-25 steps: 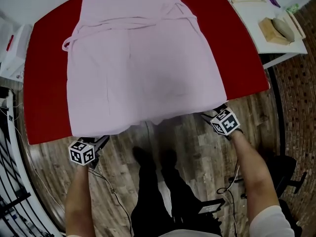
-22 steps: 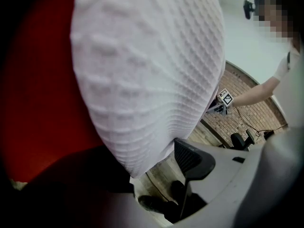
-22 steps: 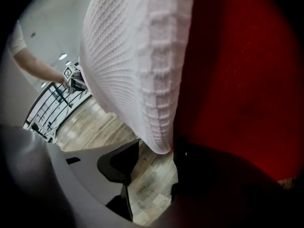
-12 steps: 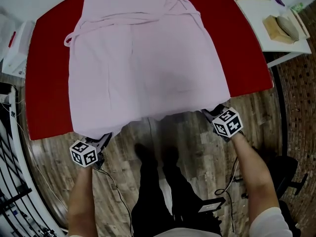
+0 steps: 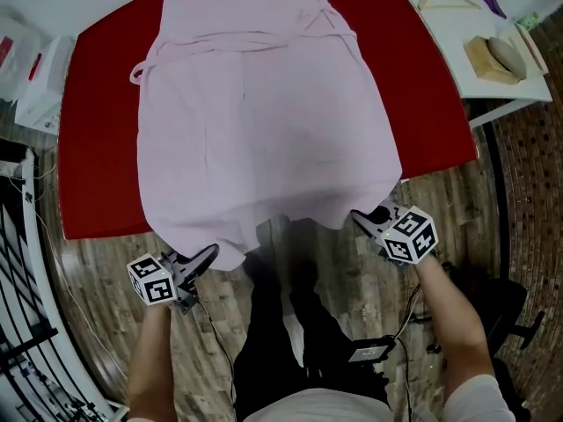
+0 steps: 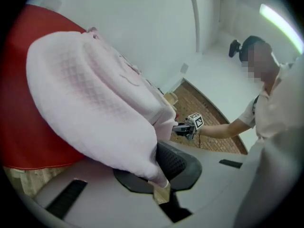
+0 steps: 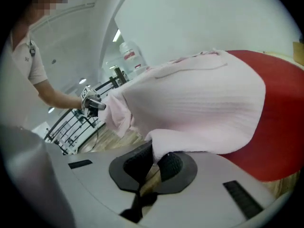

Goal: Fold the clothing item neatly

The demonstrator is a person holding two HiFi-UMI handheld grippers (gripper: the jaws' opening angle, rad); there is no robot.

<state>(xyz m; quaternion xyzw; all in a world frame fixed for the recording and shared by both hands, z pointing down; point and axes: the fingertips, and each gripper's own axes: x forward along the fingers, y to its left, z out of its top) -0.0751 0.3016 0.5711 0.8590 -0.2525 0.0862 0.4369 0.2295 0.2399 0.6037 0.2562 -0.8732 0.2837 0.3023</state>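
Now the pink garment (image 5: 264,121) lies smooth along the red bench (image 5: 97,148), its near hem overhanging the front edge above open floor (image 5: 97,271), corners clenched by left claw (image 5: 205,256) and right claw (image 5: 360,220)

The pink garment (image 5: 264,121) is soft, matt cloth with a fine waffle weave. The counter (image 5: 97,148) under it has a flat, matt red surface. The floor (image 5: 334,275) shows grey-brown wood-grain planks. The left claw (image 6: 160,177) and right claw (image 7: 156,163) have smooth grey plastic shells and black dimpled pads (image 6: 176,161).
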